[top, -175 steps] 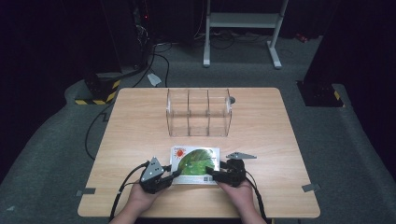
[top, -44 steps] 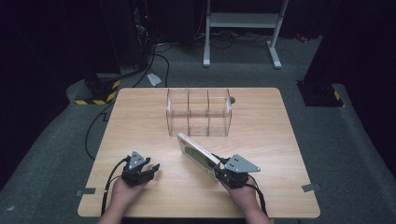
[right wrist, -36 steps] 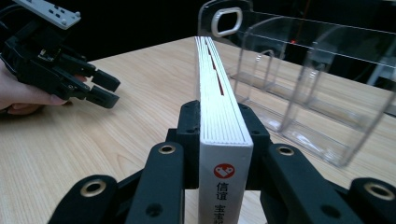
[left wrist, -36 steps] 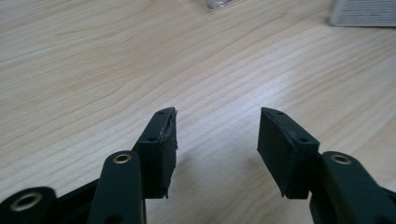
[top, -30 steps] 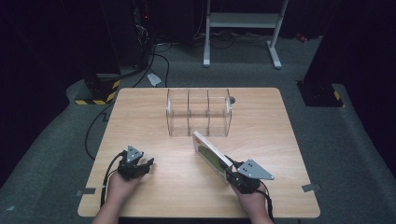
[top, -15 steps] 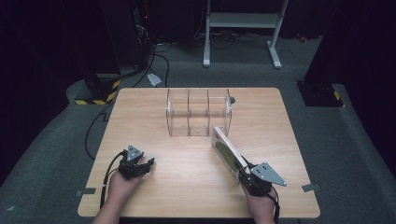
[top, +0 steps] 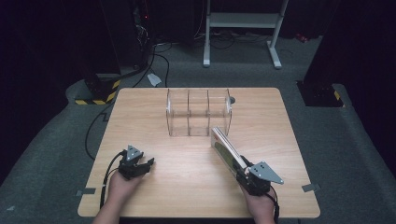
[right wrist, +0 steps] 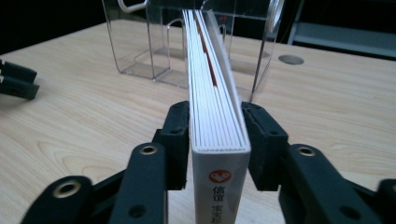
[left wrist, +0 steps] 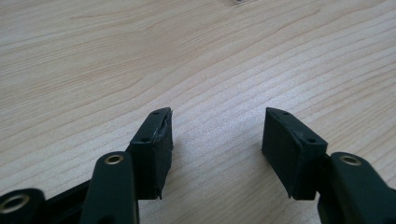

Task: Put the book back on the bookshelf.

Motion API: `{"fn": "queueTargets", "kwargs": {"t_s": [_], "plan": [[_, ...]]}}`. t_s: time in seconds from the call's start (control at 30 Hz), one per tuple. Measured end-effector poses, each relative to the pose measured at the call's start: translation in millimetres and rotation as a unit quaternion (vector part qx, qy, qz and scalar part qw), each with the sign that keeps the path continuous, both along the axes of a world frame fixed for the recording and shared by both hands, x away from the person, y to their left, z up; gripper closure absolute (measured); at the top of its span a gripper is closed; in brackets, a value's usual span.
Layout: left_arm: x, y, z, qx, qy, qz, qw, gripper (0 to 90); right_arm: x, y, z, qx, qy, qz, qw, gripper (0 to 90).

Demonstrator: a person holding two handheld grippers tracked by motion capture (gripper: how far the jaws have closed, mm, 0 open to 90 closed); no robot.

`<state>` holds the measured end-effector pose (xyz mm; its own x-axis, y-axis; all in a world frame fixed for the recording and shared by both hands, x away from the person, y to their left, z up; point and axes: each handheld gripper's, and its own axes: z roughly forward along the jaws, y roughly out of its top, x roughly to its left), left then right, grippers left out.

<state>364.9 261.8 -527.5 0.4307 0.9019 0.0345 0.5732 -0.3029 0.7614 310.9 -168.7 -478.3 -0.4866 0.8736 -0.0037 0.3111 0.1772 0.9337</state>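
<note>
High view: fixed above, facing forward and down over the light wooden tabletop point(top: 196, 163). Gripper views: close, low, along black jaws. Shared: clear plastic three-bay organiser point(top: 198, 112) point(right wrist: 205, 42).

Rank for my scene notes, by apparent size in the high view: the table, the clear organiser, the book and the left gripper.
1. table
2. clear organiser
3. book, seen edge-on
4. left gripper, though the organiser lies farther from the camera.
</note>
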Motion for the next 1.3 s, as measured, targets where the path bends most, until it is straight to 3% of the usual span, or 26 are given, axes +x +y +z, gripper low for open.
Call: {"fn": "queueTargets", "kwargs": {"t_s": [0.4, 0.67, 0.87, 1.03, 1.3], "plan": [[0.7, 0.8, -0.1, -0.002, 0.0, 0.0, 1.0, 42.6, 3.9, 4.0, 3.0, 0.0, 0.018, -0.012, 0.9998, 59.8], [0.8, 0.9, 0.0, -0.003, 0.002, 0.0, 1.0, 42.7, 7.1, 8.1, 5.2, 0.002, 0.023, -0.019, 0.9996, 64.0], [1.4, 1.0, -0.2, -0.01, 0.006, 0.001, 0.9999, 42.9, 7.5, 7.7, 4.9, -0.002, 0.021, -0.008, 0.9997, 72.3], [3.1, 0.4, -0.4, -0.013, 0.008, 0.001, 0.9999, 42.1, 8.3, 6.9, 4.2, 0.005, 0.022, -0.008, 0.9997, 73.3], [4.4, 0.4, -0.5, -0.011, 0.01, 0.003, 0.9999, 37.1, 8.4, 10.1, 6.5, -0.01, 0.028, -0.01, 0.9995, 74.0]]}}
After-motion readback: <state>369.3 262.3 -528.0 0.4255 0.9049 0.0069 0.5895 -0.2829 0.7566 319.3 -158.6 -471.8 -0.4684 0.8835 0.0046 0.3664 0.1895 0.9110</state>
